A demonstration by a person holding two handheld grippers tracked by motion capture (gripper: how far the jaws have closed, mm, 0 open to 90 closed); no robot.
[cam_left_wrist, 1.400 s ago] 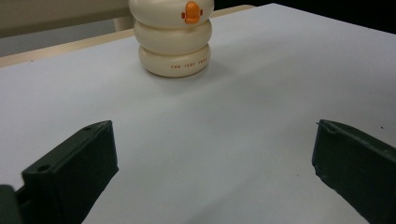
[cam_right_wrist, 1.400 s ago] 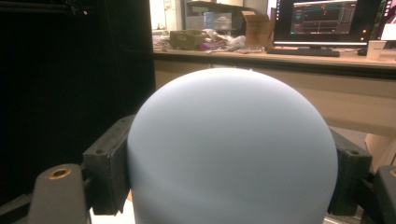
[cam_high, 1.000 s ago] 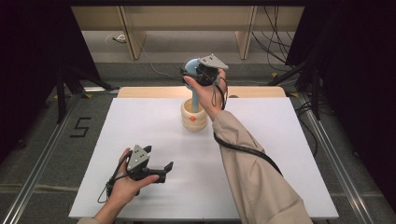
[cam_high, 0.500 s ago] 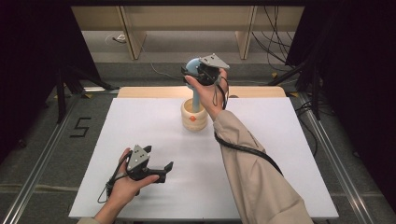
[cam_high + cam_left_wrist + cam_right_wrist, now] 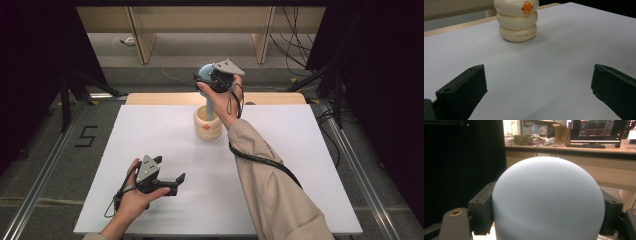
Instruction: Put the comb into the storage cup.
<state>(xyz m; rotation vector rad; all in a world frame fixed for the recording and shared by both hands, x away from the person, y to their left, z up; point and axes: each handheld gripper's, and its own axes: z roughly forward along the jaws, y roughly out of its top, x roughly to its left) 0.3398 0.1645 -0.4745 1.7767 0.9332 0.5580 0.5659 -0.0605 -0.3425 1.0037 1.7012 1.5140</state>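
The right tool (image 5: pixel 210 80) grips a pale blue ball-headed rod (image 5: pixel 549 202), one jaw pressed against each side of its round head. The rod's stem runs down into the open top of a cream ringed holder (image 5: pixel 207 125) with an orange beak, standing on the white tabletop (image 5: pixel 300 165) near its far edge. The left tool (image 5: pixel 172 182) rests low near the tabletop's front, jaws wide apart with nothing between them.
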